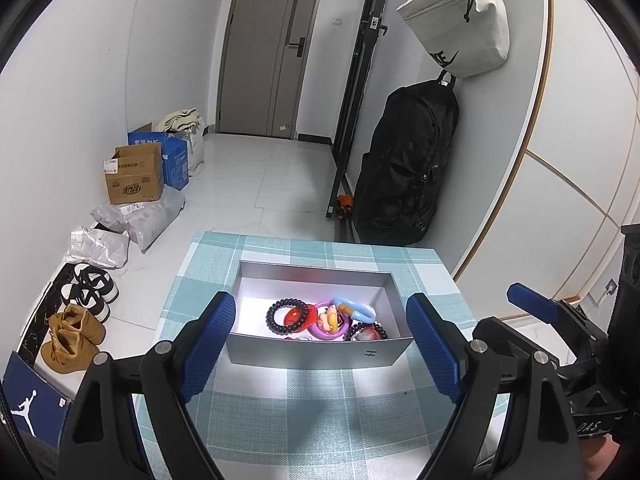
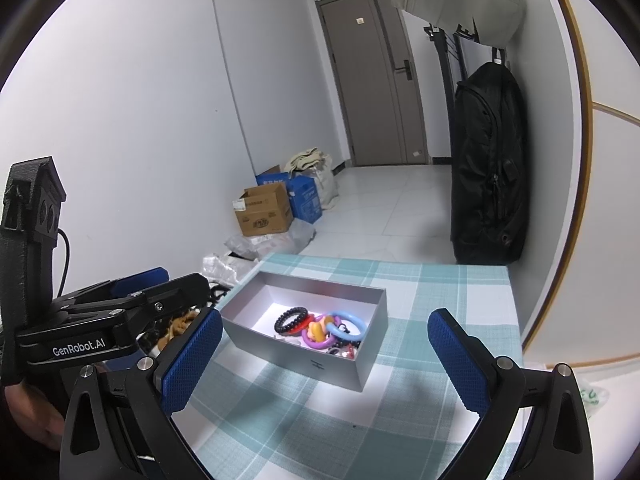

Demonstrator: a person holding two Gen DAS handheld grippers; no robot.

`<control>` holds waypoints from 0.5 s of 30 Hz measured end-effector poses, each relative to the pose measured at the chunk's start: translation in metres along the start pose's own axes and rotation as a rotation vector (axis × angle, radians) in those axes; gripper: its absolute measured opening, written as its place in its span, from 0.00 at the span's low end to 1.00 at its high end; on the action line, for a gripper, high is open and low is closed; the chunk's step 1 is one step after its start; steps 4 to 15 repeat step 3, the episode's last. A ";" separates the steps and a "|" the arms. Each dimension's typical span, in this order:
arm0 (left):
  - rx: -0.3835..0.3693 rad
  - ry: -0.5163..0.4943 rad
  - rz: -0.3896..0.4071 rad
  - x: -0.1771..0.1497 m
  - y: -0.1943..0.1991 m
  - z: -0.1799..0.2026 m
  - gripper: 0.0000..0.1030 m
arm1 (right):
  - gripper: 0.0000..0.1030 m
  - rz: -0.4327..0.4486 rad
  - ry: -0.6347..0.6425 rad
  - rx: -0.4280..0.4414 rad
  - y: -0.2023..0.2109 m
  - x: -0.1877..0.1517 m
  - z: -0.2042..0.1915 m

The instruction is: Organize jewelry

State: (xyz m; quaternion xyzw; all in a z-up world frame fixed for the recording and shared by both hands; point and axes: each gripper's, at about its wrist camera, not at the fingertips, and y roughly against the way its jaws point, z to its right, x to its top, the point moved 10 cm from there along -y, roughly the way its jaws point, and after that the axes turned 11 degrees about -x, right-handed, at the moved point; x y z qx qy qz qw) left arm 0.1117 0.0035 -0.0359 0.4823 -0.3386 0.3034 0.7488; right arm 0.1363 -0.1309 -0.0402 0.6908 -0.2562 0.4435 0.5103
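Grey and open-topped, the box (image 1: 320, 354) sat on the checked tablecloth (image 1: 304, 408) straight ahead of the left gripper (image 1: 320, 344), its near wall lying between the blue pads (image 1: 210, 344), which stood wide apart and touched nothing. The right gripper (image 2: 324, 364) was likewise spread, with nothing between its pads; the box lay just beyond and slightly left of its centre line.

Inside the box the jewelry was heaped together: a black beaded bracelet (image 1: 286, 314) towards the left gripper's left pad, a red disc (image 1: 294, 316) within it, a purple ring (image 1: 330, 326), a pale blue ring (image 1: 358, 310), and another dark beaded piece (image 1: 366, 332) against the near wall.

Nothing seemed to lie loose on the cloth, so the gathering step looked finished or nearly so, though the pieces were unsorted. Any next move would call for reaching over the near wall from above and closing on a single piece without snagging its neighbours.
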 end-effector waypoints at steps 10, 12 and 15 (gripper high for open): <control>-0.009 -0.006 0.012 -0.001 0.001 -0.001 0.82 | 1.00 -0.005 -0.001 -0.002 -0.001 0.000 0.001; -0.009 -0.006 0.012 -0.001 0.001 -0.001 0.82 | 1.00 -0.005 -0.001 -0.002 -0.001 0.000 0.001; -0.009 -0.006 0.012 -0.001 0.001 -0.001 0.82 | 1.00 -0.005 -0.001 -0.002 -0.001 0.000 0.001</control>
